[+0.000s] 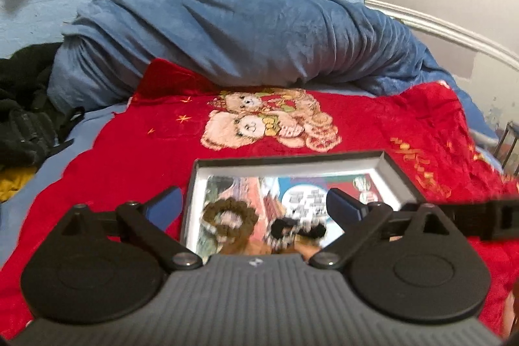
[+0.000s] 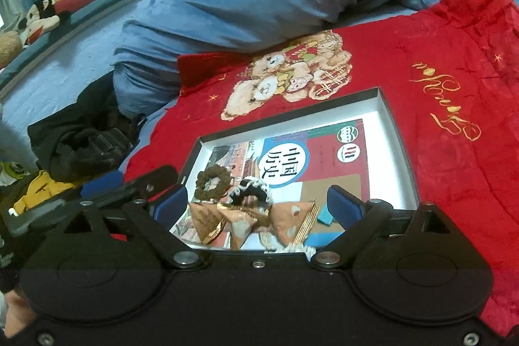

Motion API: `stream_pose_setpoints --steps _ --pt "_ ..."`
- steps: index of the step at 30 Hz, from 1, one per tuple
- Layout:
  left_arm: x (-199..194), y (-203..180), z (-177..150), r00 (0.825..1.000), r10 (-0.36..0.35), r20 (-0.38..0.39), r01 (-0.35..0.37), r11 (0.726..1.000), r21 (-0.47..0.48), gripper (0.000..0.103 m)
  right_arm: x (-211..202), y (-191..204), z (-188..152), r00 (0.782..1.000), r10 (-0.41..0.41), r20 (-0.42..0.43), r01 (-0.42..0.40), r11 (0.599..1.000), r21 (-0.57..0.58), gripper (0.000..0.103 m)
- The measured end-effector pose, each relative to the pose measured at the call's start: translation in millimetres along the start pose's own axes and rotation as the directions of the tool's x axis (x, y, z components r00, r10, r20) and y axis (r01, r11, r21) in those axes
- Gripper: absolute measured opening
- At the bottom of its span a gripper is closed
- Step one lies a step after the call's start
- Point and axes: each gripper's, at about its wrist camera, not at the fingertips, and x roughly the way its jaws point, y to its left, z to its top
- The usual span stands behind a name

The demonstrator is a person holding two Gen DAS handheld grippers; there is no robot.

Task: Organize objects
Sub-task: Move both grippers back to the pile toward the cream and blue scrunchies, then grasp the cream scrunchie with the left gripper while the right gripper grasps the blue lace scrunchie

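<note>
On the red blanket spread over the bed sits an open black box with a book lying flat in it. Near the box's front edge, 2 scrunchies, brown and black, rest on the book beside a tan bow. Both the left gripper and right gripper hover over that front edge, jaws wide apart and gripping nothing.

book cover reads 中国历史, gold script on red blanket illegible

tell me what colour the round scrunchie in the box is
Dark brown. The scrunchie lies on the book in the box, sharpest in the right wrist view.
</note>
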Motion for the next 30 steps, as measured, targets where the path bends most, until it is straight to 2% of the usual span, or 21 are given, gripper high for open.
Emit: stream_pose_setpoints --steps 3,8,10,14,20,25,30 --pt "-21 -2 -18 1.000 0.024 0.005 -0.024 0.999 0.029 0.100 -5 -1 -11 1.000 0.008 0.005 -0.008 1.000 0.015 0.094" --pt "-49 5 -62 0.998 0.039 -0.039 -0.041 0.998 -0.037 0.101 -9 -1 -35 1.000 -0.010 0.003 0.010 1.000 0.009 0.095" --pt "-55 5 -78 0.998 0.017 -0.068 -0.020 0.999 -0.048 0.101 -7 -3 -43 1.000 -0.020 -0.012 0.020 1.000 0.005 0.095" --pt "-59 -6 -98 0.990 -0.041 -0.138 0.043 0.999 0.016 0.100 0 -6 -55 0.998 -0.044 -0.044 0.043 0.999 -0.015 0.095" --pt "-51 -32 -109 0.991 -0.013 -0.136 0.030 0.992 0.125 0.097 8 -12 -65 0.996 -0.064 -0.066 0.063 0.998 -0.025 0.095" --pt "-36 -37 -116 0.984 -0.007 -0.176 0.032 0.989 0.141 0.093 20 -11 -73 0.993 -0.080 -0.091 0.075 0.996 -0.051 0.095" --pt "-24 -34 -119 0.977 0.012 -0.211 0.013 0.993 0.114 0.081 29 -10 -72 0.992 -0.093 -0.081 0.090 0.995 -0.041 0.095"
